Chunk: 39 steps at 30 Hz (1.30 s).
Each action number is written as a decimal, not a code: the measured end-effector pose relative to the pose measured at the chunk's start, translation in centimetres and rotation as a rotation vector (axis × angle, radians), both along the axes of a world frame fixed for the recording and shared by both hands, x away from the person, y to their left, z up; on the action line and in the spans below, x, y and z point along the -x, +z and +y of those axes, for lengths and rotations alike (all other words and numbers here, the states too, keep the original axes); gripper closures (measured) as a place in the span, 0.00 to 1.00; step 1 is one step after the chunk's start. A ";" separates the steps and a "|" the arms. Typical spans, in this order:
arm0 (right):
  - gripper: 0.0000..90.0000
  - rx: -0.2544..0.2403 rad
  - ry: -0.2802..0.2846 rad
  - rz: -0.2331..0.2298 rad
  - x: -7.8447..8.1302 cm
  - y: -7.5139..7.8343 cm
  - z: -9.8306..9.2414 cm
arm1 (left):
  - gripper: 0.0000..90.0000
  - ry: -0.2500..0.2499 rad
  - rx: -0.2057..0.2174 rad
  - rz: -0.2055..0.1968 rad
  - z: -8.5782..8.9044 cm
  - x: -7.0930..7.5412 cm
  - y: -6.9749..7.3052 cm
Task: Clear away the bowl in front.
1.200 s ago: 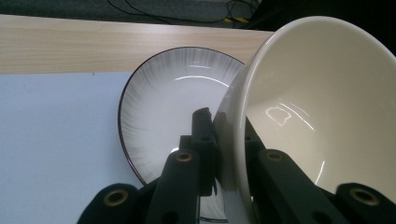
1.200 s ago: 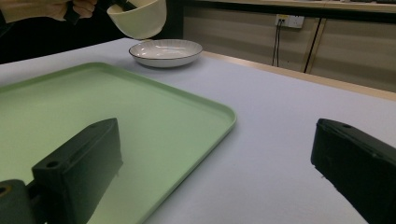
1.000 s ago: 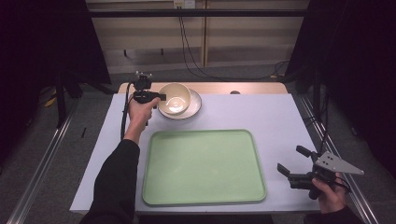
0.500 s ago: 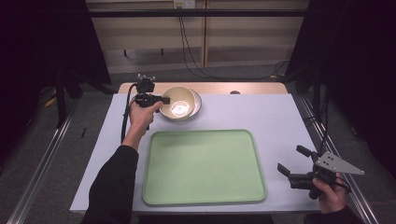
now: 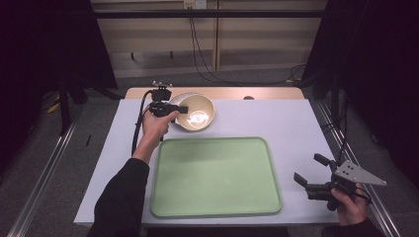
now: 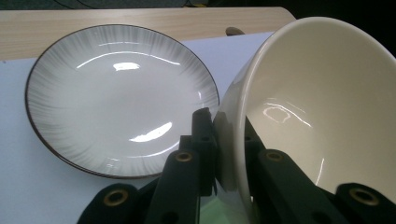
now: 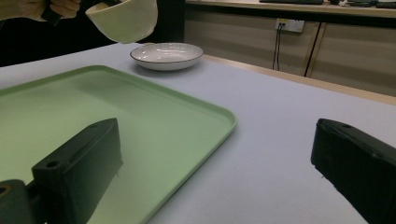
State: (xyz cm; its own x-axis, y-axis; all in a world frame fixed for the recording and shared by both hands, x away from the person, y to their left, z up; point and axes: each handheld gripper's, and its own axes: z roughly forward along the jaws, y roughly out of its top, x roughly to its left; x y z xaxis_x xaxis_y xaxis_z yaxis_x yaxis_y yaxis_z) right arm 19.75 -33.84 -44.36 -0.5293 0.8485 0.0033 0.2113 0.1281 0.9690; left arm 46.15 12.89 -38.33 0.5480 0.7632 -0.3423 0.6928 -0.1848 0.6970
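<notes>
Cream bowl (image 6: 322, 107); grey-streaked, dark-rimmed plate (image 6: 116, 98); green tray (image 5: 215, 175).

Green tray (image 5: 217, 177) lies bare, free to cross; plate (image 7: 166, 55) stands beyond it.

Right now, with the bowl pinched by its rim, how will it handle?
The bowl looks glazed and glossy, so it is probably rigid but slippery between the left gripper fingers. Held by one rim wall and tilted above the plate, it may pivot. It looks ceramic, so a drop would likely chip it.

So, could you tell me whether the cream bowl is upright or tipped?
Tipped: the left gripper clamps the bowl by its rim, lifted off the plate.
</notes>
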 end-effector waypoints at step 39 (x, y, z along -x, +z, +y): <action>0.02 -0.009 0.002 0.001 0.0 0.0 0.1 | 0.93 -0.203 0.016 0.024 -7.8 2.7 -0.5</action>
State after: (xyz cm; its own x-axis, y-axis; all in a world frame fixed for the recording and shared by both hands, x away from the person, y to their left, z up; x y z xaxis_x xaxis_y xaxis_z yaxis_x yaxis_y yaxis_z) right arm 19.71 -33.74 -44.35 -0.5313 0.8471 0.0111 0.2121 0.1203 0.9698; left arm 43.42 5.10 -38.88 0.6814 0.6321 -0.3689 0.6592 -0.3112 0.6845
